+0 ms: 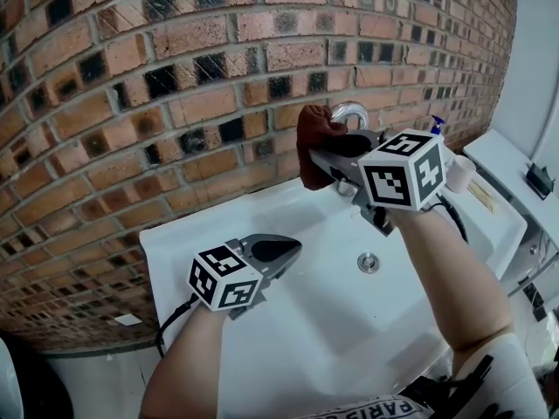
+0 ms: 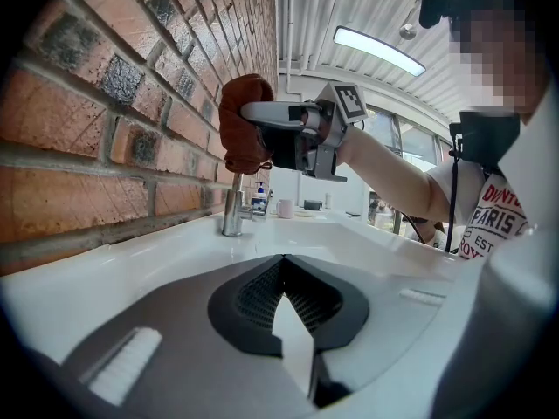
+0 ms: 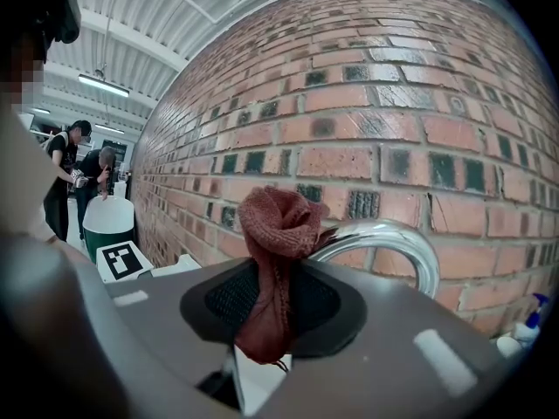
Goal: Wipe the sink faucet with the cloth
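My right gripper [image 1: 325, 161] is shut on a dark red cloth [image 1: 313, 138], bunched at its tips and held against the curved chrome faucet [image 1: 351, 112] above the white sink [image 1: 341, 269]. In the right gripper view the cloth [image 3: 275, 260] hangs between the jaws, with the faucet arch [image 3: 393, 238] just behind it. My left gripper [image 1: 272, 256] hovers over the sink's left side, shut and empty. From the left gripper view the cloth [image 2: 243, 125] covers the top of the faucet [image 2: 231, 212].
A brick wall [image 1: 175, 77] rises right behind the sink. A soap bottle [image 1: 437, 127] and a cup [image 1: 460, 173] stand at the sink's right end. The drain [image 1: 369, 262] lies in the basin. Two people [image 3: 79, 168] stand far off by a green bin.
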The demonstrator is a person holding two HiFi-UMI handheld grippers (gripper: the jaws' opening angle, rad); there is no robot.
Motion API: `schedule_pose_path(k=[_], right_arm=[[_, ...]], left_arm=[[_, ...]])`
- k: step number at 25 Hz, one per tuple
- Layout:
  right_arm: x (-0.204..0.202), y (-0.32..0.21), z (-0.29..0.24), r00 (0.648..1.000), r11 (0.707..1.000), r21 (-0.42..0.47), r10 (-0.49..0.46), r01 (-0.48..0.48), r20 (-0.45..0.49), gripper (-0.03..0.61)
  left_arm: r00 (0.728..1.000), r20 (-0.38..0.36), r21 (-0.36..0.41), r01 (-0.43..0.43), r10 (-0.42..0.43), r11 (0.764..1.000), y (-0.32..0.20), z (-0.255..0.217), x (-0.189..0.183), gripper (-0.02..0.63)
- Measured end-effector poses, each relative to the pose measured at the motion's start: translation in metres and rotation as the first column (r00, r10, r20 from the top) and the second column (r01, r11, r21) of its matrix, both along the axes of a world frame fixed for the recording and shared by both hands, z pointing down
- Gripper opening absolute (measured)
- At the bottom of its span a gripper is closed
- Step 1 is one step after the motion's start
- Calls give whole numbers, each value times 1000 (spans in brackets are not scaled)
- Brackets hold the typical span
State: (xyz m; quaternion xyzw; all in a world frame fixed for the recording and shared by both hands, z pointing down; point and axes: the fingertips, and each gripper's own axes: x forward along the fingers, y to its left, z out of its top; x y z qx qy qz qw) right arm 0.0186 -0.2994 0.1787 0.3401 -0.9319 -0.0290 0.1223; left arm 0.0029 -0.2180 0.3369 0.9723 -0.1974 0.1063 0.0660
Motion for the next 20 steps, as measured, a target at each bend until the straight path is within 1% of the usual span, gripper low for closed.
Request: schedule_pose_path(k=[7, 20], right_arm=[[13, -2, -20, 1000, 999, 29, 22, -21, -22, 97], [58, -17, -53, 993, 990, 80, 111, -113, 35, 98]], left_arm=[[1000, 0, 0, -3, 3, 1000, 0, 0, 1, 6], [1000, -1, -2, -9, 9, 1000, 1, 0, 0, 6]])
